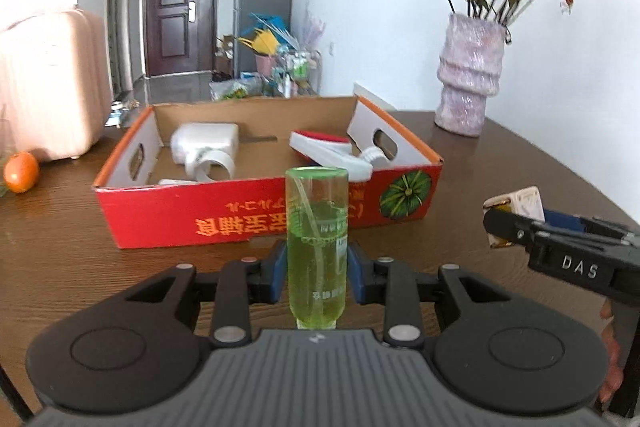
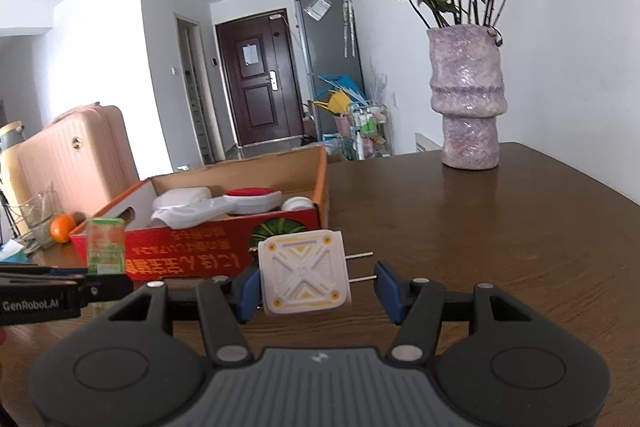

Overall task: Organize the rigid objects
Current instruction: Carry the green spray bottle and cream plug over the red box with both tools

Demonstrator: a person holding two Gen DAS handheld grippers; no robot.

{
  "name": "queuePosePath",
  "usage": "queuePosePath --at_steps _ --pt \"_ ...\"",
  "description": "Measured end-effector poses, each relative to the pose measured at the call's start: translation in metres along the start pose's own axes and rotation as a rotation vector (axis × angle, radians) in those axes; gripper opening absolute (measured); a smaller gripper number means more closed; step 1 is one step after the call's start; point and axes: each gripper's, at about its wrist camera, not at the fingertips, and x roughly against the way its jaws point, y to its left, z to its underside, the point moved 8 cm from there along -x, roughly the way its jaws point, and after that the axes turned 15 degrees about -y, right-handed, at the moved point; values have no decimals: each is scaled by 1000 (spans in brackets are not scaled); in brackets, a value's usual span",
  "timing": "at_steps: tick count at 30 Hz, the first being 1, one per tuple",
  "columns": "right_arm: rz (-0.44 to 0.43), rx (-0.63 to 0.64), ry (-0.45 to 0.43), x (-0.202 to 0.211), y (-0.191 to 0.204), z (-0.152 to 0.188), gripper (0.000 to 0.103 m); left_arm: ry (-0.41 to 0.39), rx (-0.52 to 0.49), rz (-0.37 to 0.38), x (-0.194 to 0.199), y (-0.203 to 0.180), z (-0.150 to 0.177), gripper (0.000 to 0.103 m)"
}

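Observation:
My left gripper point(image 1: 317, 263) is shut on a clear green bottle point(image 1: 316, 247) with yellow-green liquid, held up in front of a red cardboard box point(image 1: 268, 215). In the right wrist view the same bottle point(image 2: 106, 247) shows at the left in that gripper point(image 2: 94, 285). My right gripper point(image 2: 318, 287) is shut on a white plug charger point(image 2: 304, 273): its body presses one blue pad and its two prongs reach the other. In the left wrist view the charger point(image 1: 520, 201) and right gripper point(image 1: 506, 223) hang above the table at the right.
The open box point(image 2: 200, 259) on the brown table point(image 1: 500, 163) holds a tape roll point(image 1: 212, 165), a white item point(image 1: 206, 141) and a red-and-white item point(image 1: 324, 147). A purple vase point(image 1: 470, 79) of dried roses stands back right. An orange point(image 1: 21, 171) and pink suitcase point(image 1: 48, 83) sit left.

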Motion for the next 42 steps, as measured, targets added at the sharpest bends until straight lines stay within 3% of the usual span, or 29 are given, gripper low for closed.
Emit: queuePosePath --at_steps 11,21,42 --pt "-81 -24 -28 17 44 0 58 -82 27 -61 41 12 -15 32" --pt "-101 -30 -43 29 71 1 58 -119 48 -93 65 24 -18 32" --pt "-104 -13 -90 15 85 -24 58 -176 76 -143 60 45 -47 32"
